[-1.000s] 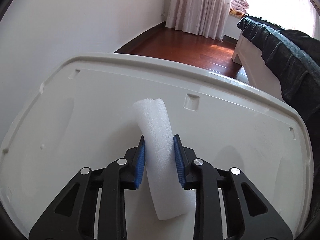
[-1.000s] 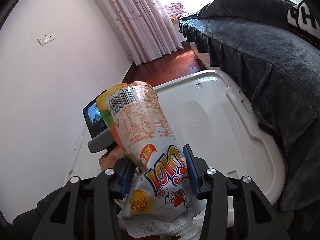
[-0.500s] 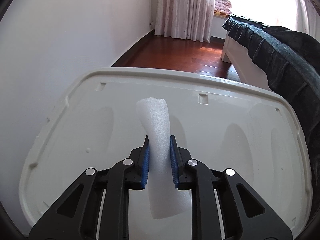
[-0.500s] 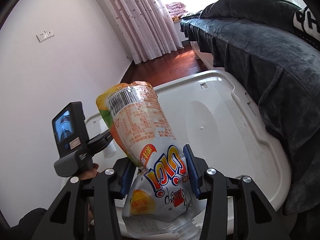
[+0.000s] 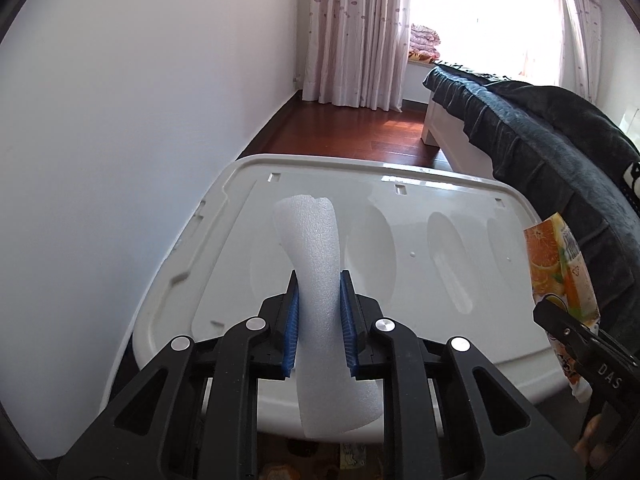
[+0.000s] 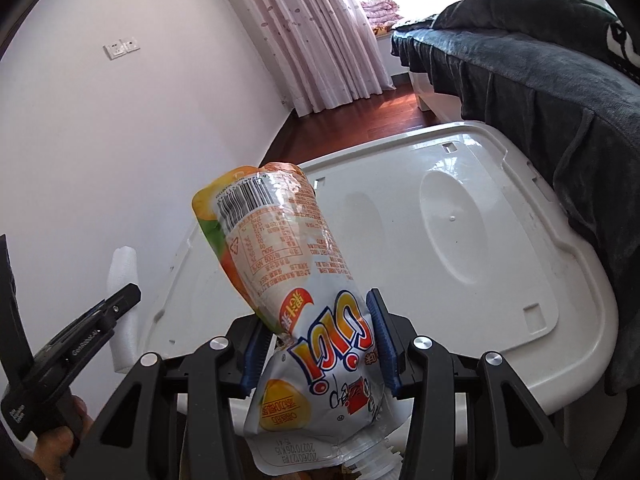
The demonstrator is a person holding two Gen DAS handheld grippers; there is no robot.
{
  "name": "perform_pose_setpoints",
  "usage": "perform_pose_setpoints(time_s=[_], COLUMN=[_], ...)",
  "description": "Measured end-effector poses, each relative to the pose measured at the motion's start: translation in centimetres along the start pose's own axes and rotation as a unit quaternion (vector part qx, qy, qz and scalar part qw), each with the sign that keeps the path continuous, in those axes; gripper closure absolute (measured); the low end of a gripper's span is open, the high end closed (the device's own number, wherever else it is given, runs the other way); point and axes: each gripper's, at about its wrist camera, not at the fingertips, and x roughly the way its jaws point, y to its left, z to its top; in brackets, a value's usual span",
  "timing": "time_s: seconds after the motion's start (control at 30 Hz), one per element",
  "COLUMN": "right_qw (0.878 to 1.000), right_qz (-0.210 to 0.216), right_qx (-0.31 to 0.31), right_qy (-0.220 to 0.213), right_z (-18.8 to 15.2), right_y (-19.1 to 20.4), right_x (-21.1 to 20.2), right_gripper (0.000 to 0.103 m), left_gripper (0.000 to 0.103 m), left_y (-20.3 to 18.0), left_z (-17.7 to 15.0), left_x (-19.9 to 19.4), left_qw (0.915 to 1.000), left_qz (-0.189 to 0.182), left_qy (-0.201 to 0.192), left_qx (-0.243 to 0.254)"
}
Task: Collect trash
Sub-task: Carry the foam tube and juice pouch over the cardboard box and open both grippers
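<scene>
Two tongs clamped, left on foam tube, right on juice pouch

Bin lid between wall at left, bed at right; curtains behind.

I see a white foam tube held upright and a crumpled orange juice pouch upside down.

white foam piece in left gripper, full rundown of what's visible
The white foam piece is a soft-looking, fine-textured curved strip, with a ragged far end. The left gripper pinches it at mid-length between blue pads, narrowing it there. It is held above the white plastic bin lid; only the pads touch it.
</scene>
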Motion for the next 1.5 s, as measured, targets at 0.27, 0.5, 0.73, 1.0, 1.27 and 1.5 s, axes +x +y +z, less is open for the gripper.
perform_pose_setpoints(time_s=[0.27, 0.5, 0.73, 1.0, 1.27, 1.5], right_qw=[0.999, 0.998, 0.997, 0.993, 0.99, 0.987], right_qz=[-0.013, -0.028, -0.036, -0.059, -0.065, -0.065], right_qx=[-0.032, -0.055, -0.055, -0.064, -0.029, -0.008], right_qy=[0.003, 0.028, 0.044, 0.082, 0.123, 0.144], right_z=[-8.0, -13.2, -16.7, -16.0, -17.4, -18.3], right_y=[0.3, 1.2, 2.5, 2.9, 1.0, 0.2], right_x=[-4.6, -5.4, -5.9, -3.7, -0.9, -0.6], right_gripper=[0.057, 0.057, 0.057, 0.057, 0.057, 0.057], left_gripper=[0.085, 0.085, 0.085, 0.084, 0.081, 0.081], left_y=[0.9, 1.5, 1.7, 1.9, 2.0, 2.3], left_z=[-5.9, -11.3, -17.1, -18.5, -20.4, -21.2], left_x=[-4.3, -4.4, -2.9, 0.8, 3.2, 4.0], left_qw=[0.9992, 0.9969, 0.9919, 0.9854, 0.9768, 0.9724], left_qz=[-0.033, -0.055, -0.043, -0.042, -0.045, -0.04], left_qy=[0.009, 0.056, 0.115, 0.161, 0.205, 0.226], left_qx=[0.02, 0.007, 0.031, 0.033, 0.044, 0.039])
